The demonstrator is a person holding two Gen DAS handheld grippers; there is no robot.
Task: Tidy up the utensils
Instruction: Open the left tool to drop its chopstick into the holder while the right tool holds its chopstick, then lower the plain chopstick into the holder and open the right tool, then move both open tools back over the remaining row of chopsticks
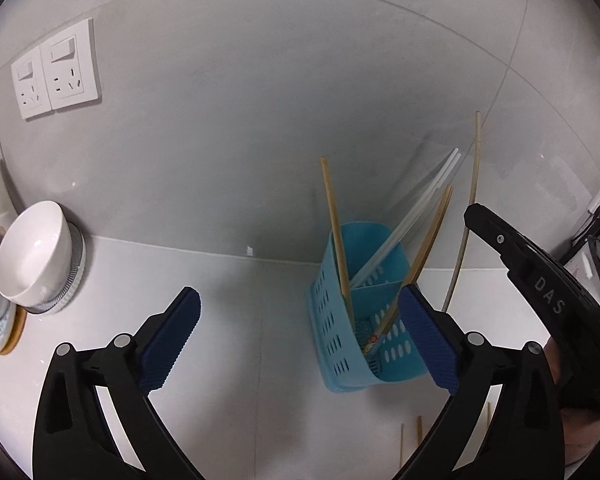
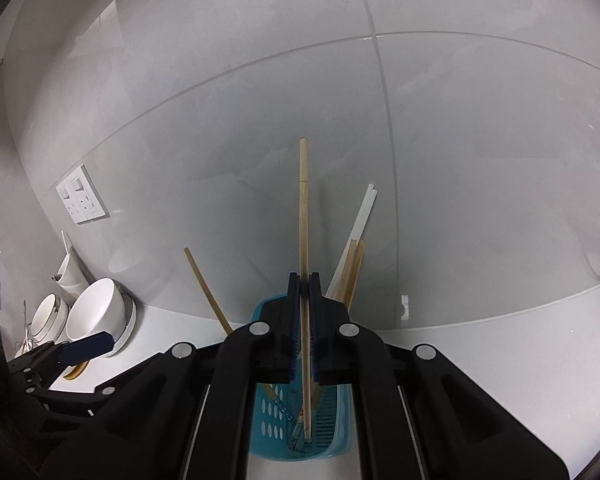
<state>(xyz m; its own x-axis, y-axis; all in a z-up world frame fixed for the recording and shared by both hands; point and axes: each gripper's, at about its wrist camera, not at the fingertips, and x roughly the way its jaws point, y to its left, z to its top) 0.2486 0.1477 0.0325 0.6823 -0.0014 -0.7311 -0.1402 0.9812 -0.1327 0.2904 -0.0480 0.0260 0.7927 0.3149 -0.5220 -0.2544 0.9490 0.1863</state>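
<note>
Jaws of right gripper (image 2: pixel 304 328) clamped on wooden chopstick (image 2: pixel 303 216), tip hung inside blue caddy (image 2: pixel 272 420) below. Left gripper (image 1: pixel 300 334) held apart, empty, caddy just right. Chopstick best kept upright, lowered before release.

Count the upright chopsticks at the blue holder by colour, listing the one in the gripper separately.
Wooden chopsticks in the blue holder: 3
White chopsticks in the holder: 2
Held wooden chopstick, clamped in the right gripper: 1
Total: 6
</note>
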